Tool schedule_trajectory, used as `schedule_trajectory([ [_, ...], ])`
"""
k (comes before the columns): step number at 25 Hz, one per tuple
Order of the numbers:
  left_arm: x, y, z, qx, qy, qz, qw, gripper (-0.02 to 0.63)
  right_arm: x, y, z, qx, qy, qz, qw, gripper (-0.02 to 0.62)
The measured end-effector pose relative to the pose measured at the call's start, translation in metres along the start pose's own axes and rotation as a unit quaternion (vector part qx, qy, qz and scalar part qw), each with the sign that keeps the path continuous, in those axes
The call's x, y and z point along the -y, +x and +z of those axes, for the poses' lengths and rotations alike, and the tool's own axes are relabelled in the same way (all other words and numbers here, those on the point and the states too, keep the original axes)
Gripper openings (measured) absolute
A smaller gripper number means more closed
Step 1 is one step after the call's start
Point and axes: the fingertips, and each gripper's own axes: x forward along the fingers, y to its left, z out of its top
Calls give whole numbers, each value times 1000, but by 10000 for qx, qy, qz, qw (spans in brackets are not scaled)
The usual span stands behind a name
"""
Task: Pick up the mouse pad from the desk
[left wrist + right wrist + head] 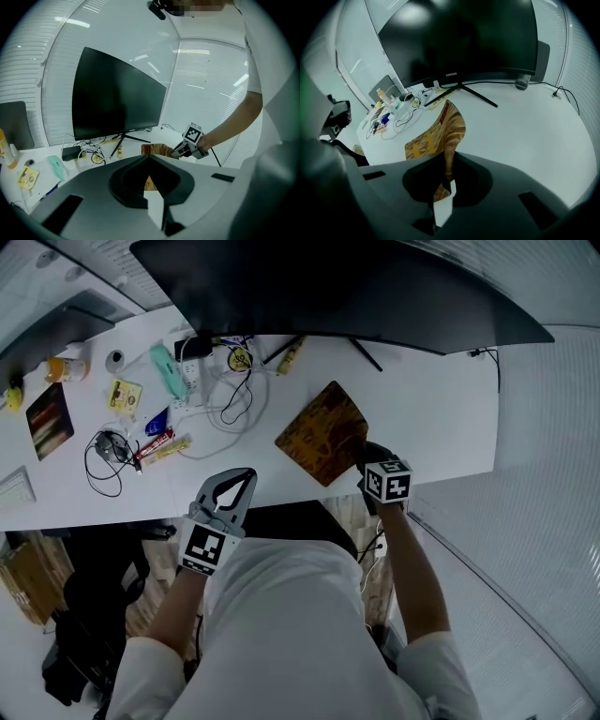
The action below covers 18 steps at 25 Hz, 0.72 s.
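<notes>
The brown patterned mouse pad (319,432) is tilted up off the white desk (422,409), its near right corner raised. My right gripper (364,457) is shut on that corner; in the right gripper view the mouse pad (440,133) bends upward from between the closed jaws of the right gripper (445,157). My left gripper (247,476) hovers at the desk's front edge, left of the pad, shut with nothing in it. From the left gripper view, past the left gripper (149,158), the mouse pad (152,150) and the right gripper (182,150) show ahead.
A large dark monitor (337,287) stands at the back on a thin-legged stand. To the left lie a white cable loop (230,404), a wired mouse (111,446), snack packets (161,444), a teal item (166,369) and an orange bottle (64,367).
</notes>
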Motion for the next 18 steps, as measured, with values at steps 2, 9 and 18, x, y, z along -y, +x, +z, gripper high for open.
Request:
schedule_trajectory([
  [2,5,-1,4,50,102,-51,9999,17,-11,-14,7,156,-45,106,9998,51],
  [9,32,-9,20,226,349,-83,9991,17,-37,-68,20,665,-116,442,9967,50],
  [18,77,-25,37,539,395,222,9975,17,-45,-150,30,1509,39,941,9840,50],
])
